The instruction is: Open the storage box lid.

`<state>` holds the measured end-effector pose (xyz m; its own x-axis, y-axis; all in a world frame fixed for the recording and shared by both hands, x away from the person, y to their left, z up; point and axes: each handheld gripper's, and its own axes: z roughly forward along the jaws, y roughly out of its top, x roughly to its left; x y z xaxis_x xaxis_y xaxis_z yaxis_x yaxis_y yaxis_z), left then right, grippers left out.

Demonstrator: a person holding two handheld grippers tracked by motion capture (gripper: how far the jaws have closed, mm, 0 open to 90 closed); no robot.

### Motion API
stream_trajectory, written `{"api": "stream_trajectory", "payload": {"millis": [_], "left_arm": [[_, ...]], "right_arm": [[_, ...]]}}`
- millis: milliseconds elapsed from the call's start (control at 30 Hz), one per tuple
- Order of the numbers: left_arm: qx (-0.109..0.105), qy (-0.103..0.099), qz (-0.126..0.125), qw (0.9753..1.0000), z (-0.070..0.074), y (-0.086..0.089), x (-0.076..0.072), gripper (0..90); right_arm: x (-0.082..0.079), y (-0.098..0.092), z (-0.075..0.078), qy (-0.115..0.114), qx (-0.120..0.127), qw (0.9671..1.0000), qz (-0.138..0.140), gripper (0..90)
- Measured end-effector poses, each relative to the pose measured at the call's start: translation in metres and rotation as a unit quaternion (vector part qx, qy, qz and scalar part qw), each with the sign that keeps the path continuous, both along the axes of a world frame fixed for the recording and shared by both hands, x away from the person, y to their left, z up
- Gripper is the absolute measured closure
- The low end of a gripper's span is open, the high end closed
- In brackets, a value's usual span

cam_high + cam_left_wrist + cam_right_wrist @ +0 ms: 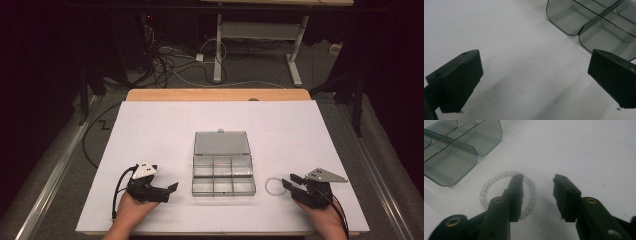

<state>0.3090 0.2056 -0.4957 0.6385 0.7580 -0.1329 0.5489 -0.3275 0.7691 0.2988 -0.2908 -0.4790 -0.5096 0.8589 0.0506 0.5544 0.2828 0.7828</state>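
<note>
- The right claw (289, 183) sits at the lower right of the high view, held in a hand, jaws parted with nothing between them.
- In the right gripper view, the right claw (537, 195) hovers over the bead bracelet (486, 188); one jaw covers part of the ring, and the other stands over bare counter.
- The bead bracelet (273, 185) lies flat on the white counter (150, 130), just right of the clear compartment box (223, 172) at the centre of the frame.
- The box's lid is folded open toward the top of the frame.
- The left claw (172, 187) rests at lower left, jaws spread wide and empty; the left gripper view shows the box corner (574, 20) at upper right.
</note>
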Motion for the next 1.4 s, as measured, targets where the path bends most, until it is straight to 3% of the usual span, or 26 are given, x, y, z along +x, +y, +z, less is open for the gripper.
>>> {"api": "stream_trajectory", "payload": {"millis": [333,633,1400], "left_arm": [[0.0,-0.001,-0.002,1.0,0.0,0.0,0.0,0.0],[0.001,-0.001,-0.004,1.0,0.0,-0.001,0.0,0.0],[0.001,0.001,-0.003,1.0,0.0,-0.001,0.0,0.0]], "right_arm": [[0.007,0.01,-0.003,0.017,-0.034,0.9992,0.011,75.7],[0.006,0.014,-0.004,0.012,-0.055,0.9983,0.016,79.0],[0.008,0.013,-0.005,0.021,-0.049,0.9984,0.017,86.2]]}}
